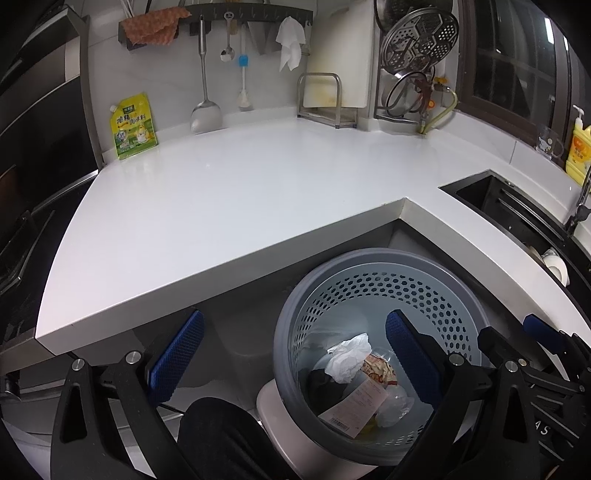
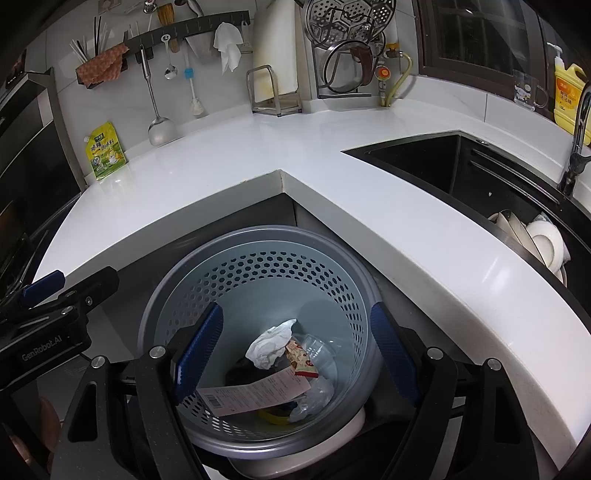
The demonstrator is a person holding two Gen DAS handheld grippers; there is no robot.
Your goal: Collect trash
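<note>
A grey perforated waste basket (image 1: 373,273) (image 2: 273,258) stands on the floor in the inner corner of the white L-shaped counter (image 1: 240,192) (image 2: 369,177). Inside lie a crumpled white tissue (image 1: 349,356) (image 2: 269,341), a long paper receipt (image 1: 354,410) (image 2: 255,397), a snack wrapper (image 1: 378,371) (image 2: 301,356) and clear plastic (image 2: 317,395). My left gripper (image 1: 295,358) is open and empty, above the basket's left rim. My right gripper (image 2: 297,350) is open and empty, directly above the basket. The right gripper also shows in the left wrist view (image 1: 535,332).
A yellow-green seasoning pouch (image 1: 133,125) (image 2: 105,151) leans on the back wall. Utensils hang on a rail (image 1: 221,22). A cutting board rack (image 1: 328,99) and a steamer rack (image 1: 417,48) stand behind. A black sink (image 2: 461,166) holds dishes (image 2: 543,243). Yellow detergent bottle (image 2: 569,92).
</note>
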